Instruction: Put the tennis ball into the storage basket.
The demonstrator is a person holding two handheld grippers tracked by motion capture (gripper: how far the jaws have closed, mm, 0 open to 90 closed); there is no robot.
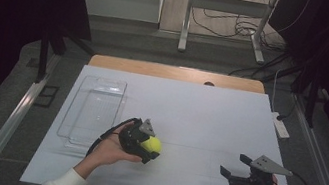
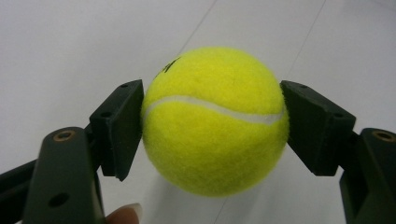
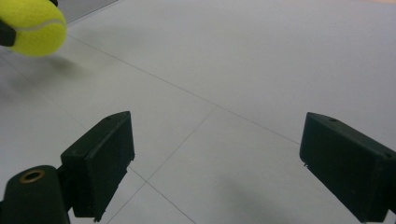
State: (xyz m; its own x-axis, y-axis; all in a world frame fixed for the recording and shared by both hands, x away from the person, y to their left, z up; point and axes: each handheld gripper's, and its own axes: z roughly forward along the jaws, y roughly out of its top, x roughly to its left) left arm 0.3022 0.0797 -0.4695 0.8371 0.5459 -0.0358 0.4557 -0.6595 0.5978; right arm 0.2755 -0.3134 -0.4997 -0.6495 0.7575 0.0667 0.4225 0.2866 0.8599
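A yellow tennis ball [image 1: 153, 144] is held just above the white table surface, left of centre in the high view. My left gripper [image 1: 149, 147] is shut on it, one black jaw pressed against each side of the ball [image 2: 215, 121]. A fingertip shows at the bottom of the left gripper view. My right gripper [image 1: 234, 171] rests low near the front right of the table, jaws wide apart with nothing between them [image 3: 215, 163]. The ball [image 3: 31, 25] shows at the top left corner of the right gripper view.
A clear plastic tray [image 1: 95, 111] lies on the left part of the white tabletop [image 1: 199, 113]. A wooden edge [image 1: 176, 72] runs along the far side. Metal stand legs [image 1: 185, 20] and cables lie on the floor beyond.
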